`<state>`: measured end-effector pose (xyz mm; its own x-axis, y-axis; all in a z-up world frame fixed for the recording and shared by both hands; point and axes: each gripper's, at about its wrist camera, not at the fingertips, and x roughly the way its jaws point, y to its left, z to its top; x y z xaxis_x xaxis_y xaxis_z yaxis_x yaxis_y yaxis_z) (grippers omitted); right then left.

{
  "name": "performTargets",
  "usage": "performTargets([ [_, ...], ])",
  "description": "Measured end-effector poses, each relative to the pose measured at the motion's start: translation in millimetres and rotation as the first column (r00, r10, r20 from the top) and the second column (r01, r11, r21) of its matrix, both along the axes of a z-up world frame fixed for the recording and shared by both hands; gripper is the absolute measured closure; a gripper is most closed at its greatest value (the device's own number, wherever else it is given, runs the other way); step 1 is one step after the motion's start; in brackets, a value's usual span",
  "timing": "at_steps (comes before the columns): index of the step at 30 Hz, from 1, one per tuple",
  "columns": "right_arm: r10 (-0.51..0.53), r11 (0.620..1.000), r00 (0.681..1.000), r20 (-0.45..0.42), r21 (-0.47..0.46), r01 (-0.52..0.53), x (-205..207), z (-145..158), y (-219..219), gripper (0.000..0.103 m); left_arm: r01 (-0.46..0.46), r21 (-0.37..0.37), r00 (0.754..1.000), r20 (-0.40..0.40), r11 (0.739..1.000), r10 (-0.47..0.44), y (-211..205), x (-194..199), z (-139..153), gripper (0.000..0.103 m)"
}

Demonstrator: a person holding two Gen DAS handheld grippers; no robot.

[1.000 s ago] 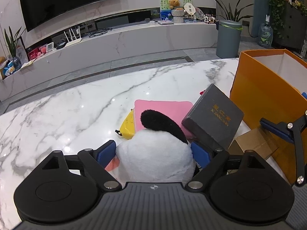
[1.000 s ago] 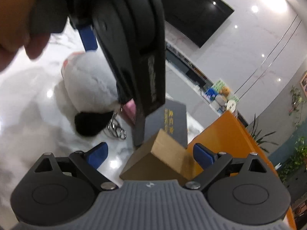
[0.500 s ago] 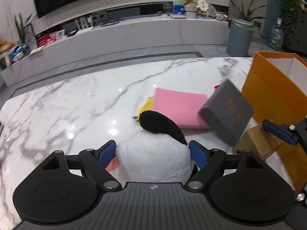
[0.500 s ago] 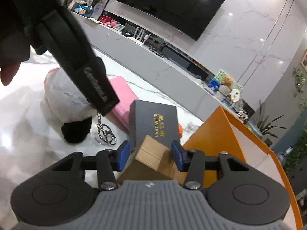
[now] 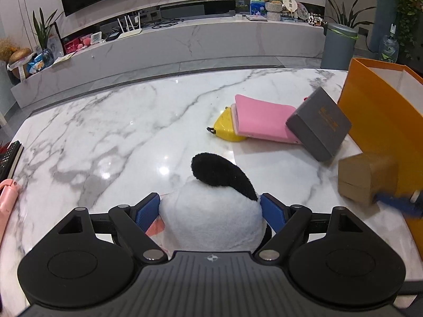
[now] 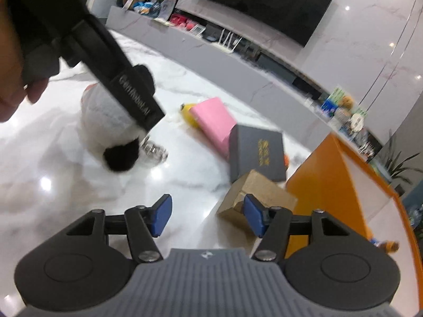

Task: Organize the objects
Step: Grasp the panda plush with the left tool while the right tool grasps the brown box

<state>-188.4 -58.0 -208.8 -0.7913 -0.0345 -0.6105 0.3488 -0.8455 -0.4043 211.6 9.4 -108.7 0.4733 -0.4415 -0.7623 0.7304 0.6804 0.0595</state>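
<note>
My left gripper (image 5: 210, 212) is shut on a white plush toy with black ears (image 5: 211, 211), held over the marble table (image 5: 105, 137). The toy also shows in the right wrist view (image 6: 105, 121), under the left gripper's body. My right gripper (image 6: 207, 218) is open and empty, its right finger beside a small cardboard box (image 6: 260, 192) that lies on the table against the orange bag (image 6: 325, 185). In the left wrist view the cardboard box (image 5: 366, 178) sits at the right with a blue finger next to it.
A dark grey box (image 5: 320, 122) leans on a pink pouch (image 5: 261, 117) beside a yellow object (image 5: 226, 128). The tall orange bag (image 5: 380, 121) stands open at the table's right edge. A keyboard (image 5: 9, 158) and a pink item (image 5: 6, 203) lie at the left edge.
My right gripper has opened and let go of the cardboard box, which now lies on the table. My left gripper has pulled back from the pile with the plush toy.
</note>
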Motion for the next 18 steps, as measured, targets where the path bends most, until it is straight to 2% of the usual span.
performTargets([
  [2,-0.004,1.000,0.997,0.075,-0.023,0.006,-1.6,-5.2,2.1,0.047,0.000,-0.002,1.000,-0.004,1.000,0.000,1.6,-2.8,0.2,0.008],
  [3,-0.003,1.000,0.997,0.079,-0.023,0.005,0.0,-6.5,1.1,0.048,0.002,-0.003,1.000,-0.006,1.000,-0.002,2.8,-4.5,0.1,0.008],
  [7,0.006,1.000,0.999,0.032,-0.024,-0.005,8.4,1.3,-7.1,0.047,0.017,0.000,1.000,-0.006,1.000,-0.017,11.0,-12.0,0.4,0.008],
  [10,-0.017,1.000,1.000,-0.009,-0.014,0.016,4.9,7.4,-4.6,0.040,0.012,-0.002,1.000,-0.008,1.000,-0.012,20.4,-13.7,0.0,0.008],
  [14,-0.132,0.991,0.990,-0.053,-0.046,0.130,6.8,5.6,11.6,0.029,0.002,-0.023,1.000,-0.002,1.000,-0.002,30.8,-14.2,-0.4,0.007],
  [16,-0.187,0.979,0.978,-0.092,-0.096,0.178,2.9,1.5,19.6,0.027,0.013,-0.044,1.000,0.009,0.999,-0.013,34.1,-16.5,-1.2,0.005],
  [18,-0.223,0.968,0.970,-0.096,-0.140,0.209,3.9,-4.5,23.7,0.027,0.011,-0.051,1.000,0.022,0.999,-0.010,36.2,-18.8,-2.5,0.003],
])
